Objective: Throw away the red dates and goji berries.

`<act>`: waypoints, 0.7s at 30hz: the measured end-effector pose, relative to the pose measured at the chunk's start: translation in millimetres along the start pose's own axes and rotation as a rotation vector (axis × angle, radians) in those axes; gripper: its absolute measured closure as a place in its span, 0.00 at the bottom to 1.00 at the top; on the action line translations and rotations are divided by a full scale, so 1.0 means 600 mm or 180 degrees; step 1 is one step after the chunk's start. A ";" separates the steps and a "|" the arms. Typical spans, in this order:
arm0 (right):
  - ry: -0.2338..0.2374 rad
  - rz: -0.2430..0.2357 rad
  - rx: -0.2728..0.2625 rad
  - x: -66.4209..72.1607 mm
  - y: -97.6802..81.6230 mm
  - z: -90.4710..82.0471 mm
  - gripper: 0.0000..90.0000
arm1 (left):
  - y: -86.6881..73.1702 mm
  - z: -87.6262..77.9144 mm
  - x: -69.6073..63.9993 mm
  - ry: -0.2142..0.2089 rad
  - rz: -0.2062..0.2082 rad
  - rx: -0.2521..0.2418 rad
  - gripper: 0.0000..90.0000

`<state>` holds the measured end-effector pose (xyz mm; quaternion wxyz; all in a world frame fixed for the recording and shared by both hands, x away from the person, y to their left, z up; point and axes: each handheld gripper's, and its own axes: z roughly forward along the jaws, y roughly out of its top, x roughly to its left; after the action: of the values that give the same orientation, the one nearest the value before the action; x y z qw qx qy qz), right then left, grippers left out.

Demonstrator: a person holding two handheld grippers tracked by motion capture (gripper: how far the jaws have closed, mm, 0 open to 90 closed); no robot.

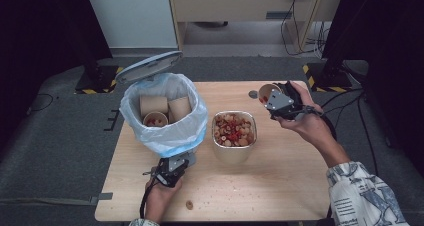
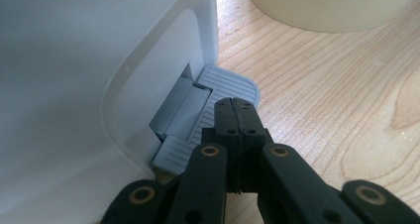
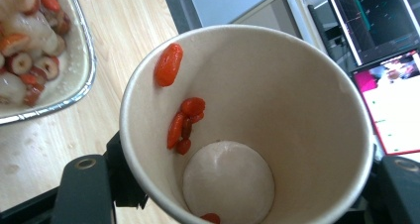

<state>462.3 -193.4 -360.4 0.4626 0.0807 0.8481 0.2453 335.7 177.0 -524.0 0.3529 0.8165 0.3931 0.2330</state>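
No text, label, brand or number could be read anywhere. The sleeve (image 1: 361, 193) at the lower right of the high view carried printed lines, too small to make out. In the right gripper view, two screens (image 3: 385, 45) in the background showed coloured shapes, too blurred to read. Yellow-and-black hazard stripes (image 1: 316, 81) marked the stand bases on the floor.
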 end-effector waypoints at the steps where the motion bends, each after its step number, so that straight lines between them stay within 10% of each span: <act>1: 0.0007 0.0048 -0.0020 -0.001 -0.003 0.000 0.32 | 0.000 0.000 0.000 0.0000 -0.0001 -0.0001 1.00; 21: 0.0077 0.0449 -0.0051 -0.013 -0.044 -0.011 0.32 | 0.000 0.000 0.000 -0.0004 -0.0003 -0.0002 1.00</act>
<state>463.7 -221.4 -364.3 0.4344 0.1336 0.8439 0.2850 335.7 177.2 -524.0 0.3534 0.8164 0.3932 0.2324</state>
